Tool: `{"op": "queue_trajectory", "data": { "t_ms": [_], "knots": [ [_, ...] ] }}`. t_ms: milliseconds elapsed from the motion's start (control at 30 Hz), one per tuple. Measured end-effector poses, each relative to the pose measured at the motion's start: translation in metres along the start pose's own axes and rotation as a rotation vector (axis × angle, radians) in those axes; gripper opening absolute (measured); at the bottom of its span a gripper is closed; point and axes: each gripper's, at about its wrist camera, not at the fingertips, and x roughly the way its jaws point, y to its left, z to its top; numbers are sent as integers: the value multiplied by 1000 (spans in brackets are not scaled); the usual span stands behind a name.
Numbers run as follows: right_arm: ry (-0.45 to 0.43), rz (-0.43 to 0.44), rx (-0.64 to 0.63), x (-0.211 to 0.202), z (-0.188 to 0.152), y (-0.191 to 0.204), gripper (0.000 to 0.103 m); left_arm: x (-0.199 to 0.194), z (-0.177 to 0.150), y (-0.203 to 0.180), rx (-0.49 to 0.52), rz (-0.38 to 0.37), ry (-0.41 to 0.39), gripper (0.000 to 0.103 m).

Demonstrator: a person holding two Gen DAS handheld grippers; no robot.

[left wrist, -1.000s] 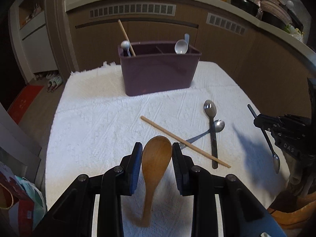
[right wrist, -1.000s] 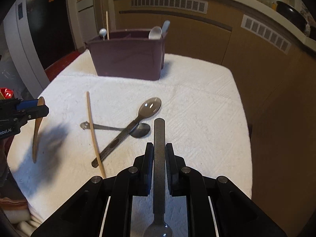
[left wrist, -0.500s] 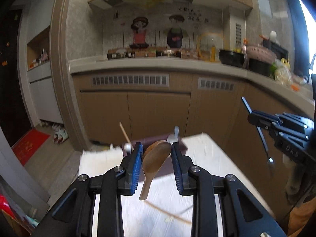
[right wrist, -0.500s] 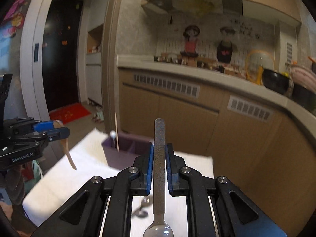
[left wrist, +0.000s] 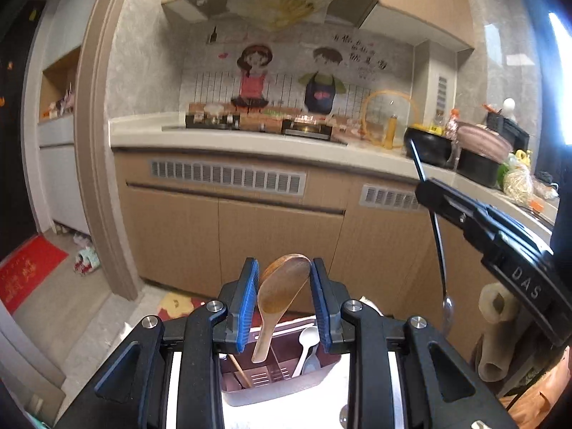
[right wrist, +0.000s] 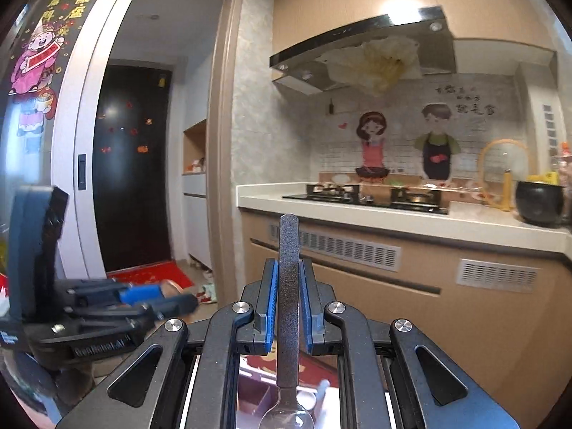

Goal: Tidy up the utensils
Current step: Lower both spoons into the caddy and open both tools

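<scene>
My left gripper is shut on the bowl of a wooden rice spoon, whose handle hangs down over the purple utensil caddy. The caddy shows between the gripper arms and holds a white spoon and a chopstick. My right gripper is shut on the dark handle of a metal spoon, bowl end hanging down toward the camera. In the left wrist view that right gripper is raised at the right with the metal spoon hanging from it. The left gripper appears at the left in the right wrist view.
A kitchen counter with a stove and wooden cabinets runs across ahead. Black pots stand on the counter at the right. A doorway with a red mat is at the left. White cloth covers the table below the caddy.
Both grippers rose from just above the table and tipped upward, each keeping its spoon. The views swung from the tabletop to the kitchen wall; the caddy now lies low between the left gripper's arms.
</scene>
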Motion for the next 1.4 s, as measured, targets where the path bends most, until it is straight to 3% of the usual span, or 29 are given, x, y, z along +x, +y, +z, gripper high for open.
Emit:
{"op": "queue_trajectory", "data": {
  "t_ms": [400, 767, 1067, 1167, 1200, 1233, 1300, 1400],
  "knots": [
    [140, 9, 62, 122, -76, -21, 12, 87, -52, 45, -111, -70, 158, 26],
    [200, -4, 94, 166, -141, -29, 12, 120, -89, 63, -141, -73, 239, 26],
    [383, 9, 86, 153, -199, -21, 12, 130, -123, 66, -170, -30, 326, 26],
    [445, 5, 98, 148, -209, -24, 13, 123, -129, 69, -196, 3, 335, 36],
    [455, 11, 106, 143, -209, -26, 13, 117, -130, 69, -197, 19, 328, 44],
    [458, 11, 111, 138, -208, -27, 14, 112, -131, 69, -191, 37, 318, 52],
    [444, 4, 115, 119, -202, -31, 16, 94, -131, 63, -161, 97, 287, 57],
    [439, -1, 127, 88, -193, -34, 31, 71, -134, 51, -128, 150, 271, 62]
  ]
}}
